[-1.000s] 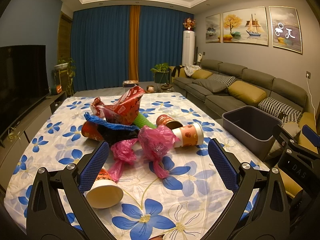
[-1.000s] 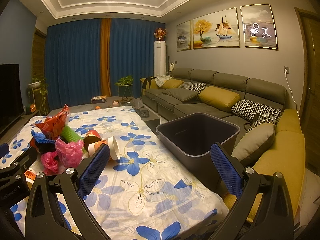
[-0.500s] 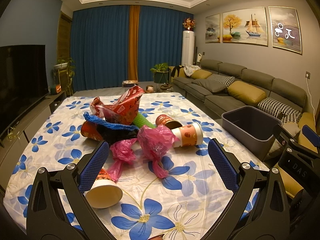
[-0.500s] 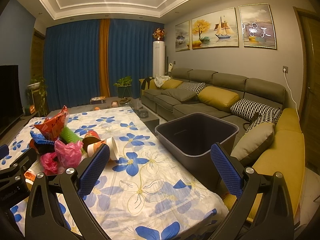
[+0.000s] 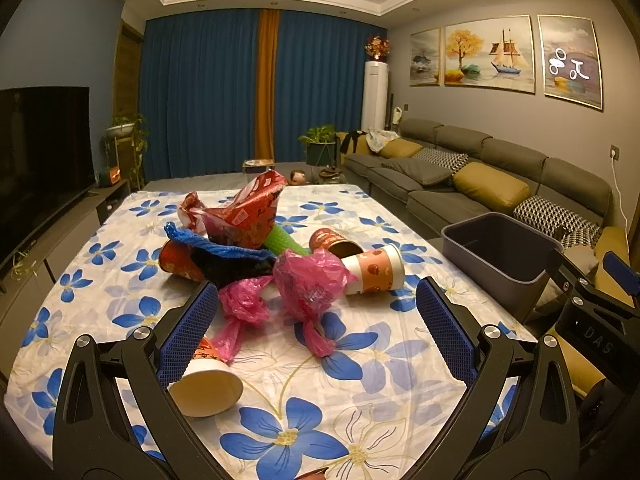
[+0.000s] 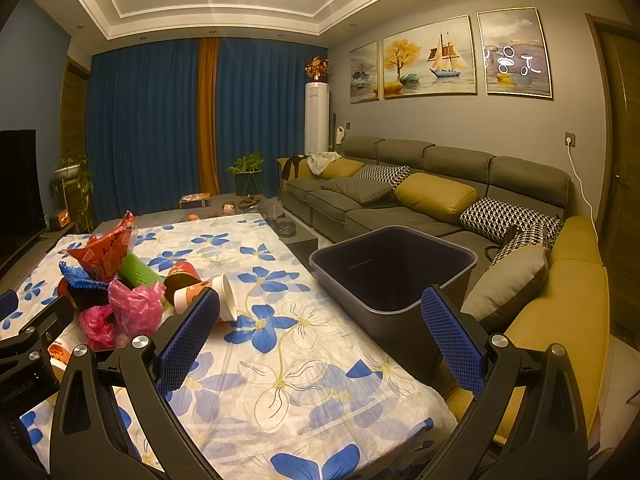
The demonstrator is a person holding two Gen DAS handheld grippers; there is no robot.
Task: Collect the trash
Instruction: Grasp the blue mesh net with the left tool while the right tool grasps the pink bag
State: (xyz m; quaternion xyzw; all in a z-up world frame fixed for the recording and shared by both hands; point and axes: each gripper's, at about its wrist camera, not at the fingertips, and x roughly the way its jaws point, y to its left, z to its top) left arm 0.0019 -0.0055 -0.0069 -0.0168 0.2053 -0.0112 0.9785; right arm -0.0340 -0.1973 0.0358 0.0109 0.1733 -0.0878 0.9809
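Both claws are spread wide and hold nothing: the left claw hovers low over the surface, facing the trash pile, and the right claw hangs nearer the dark bin. The trash lies clustered well to the left of the bin, which appears to stand off the surface's edge, beside the sofa. The nearest paper cup lies on its side just by the left claw's left finger; a careless reach could nudge it so that it rolls off the near edge. The pink plastic bags are limp and tangled against a second cup, so pinching one could drag its neighbours along or let it slip free on the way to the bin. The surface wears a wrinkled white cloth with blue flowers, which could bunch under a scraping finger. Beyond the bin are blue curtains and a dark television in a dim living room.
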